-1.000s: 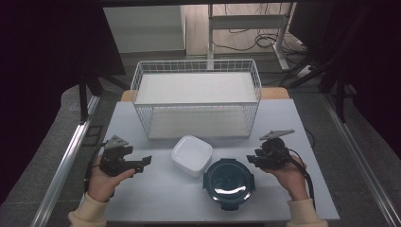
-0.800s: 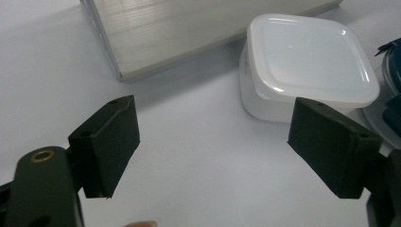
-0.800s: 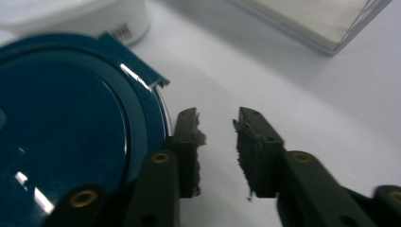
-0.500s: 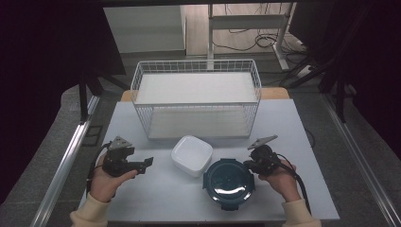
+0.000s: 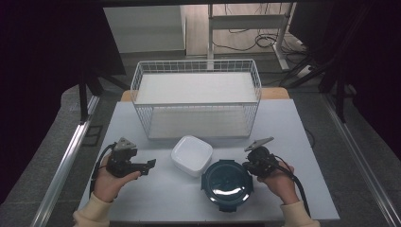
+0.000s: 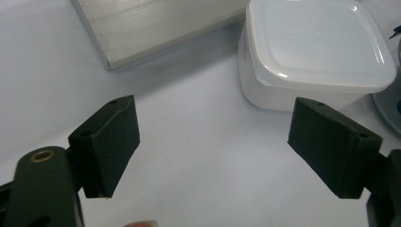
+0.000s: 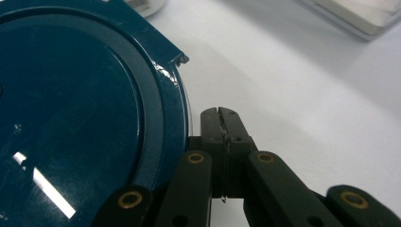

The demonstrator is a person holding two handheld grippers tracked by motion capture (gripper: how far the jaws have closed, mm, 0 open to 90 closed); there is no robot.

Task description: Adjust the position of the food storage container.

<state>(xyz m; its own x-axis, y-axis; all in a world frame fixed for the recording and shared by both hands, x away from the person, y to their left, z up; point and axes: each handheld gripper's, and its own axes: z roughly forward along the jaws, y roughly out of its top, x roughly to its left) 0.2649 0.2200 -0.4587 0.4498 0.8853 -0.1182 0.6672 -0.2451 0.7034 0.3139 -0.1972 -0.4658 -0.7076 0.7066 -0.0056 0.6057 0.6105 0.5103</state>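
Observation:
A round dark-teal lidded container [image 5: 227,182] sits at the table's front centre. Just behind it to the left is a white square container [image 5: 191,155]. My right gripper [image 5: 246,165] rests at the teal container's right rim; in the right gripper view it [image 7: 221,114] is shut with nothing between its jaws, right beside the teal lid [image 7: 80,118]. Left of the white container, my left gripper [image 5: 150,164] points right. In the left gripper view it [image 6: 220,146] stands wide open above bare table, short of the white container [image 6: 317,47].
A white wire basket [image 5: 196,94] stands across the back of the grey table [image 5: 293,127]; its base [image 6: 156,23] lies just beyond the left gripper. Cables trail from both grippers. Dark floor and metal rails flank the table.
My right gripper has slid left and slightly nearer, up to the teal container's rim. The left gripper has barely moved.

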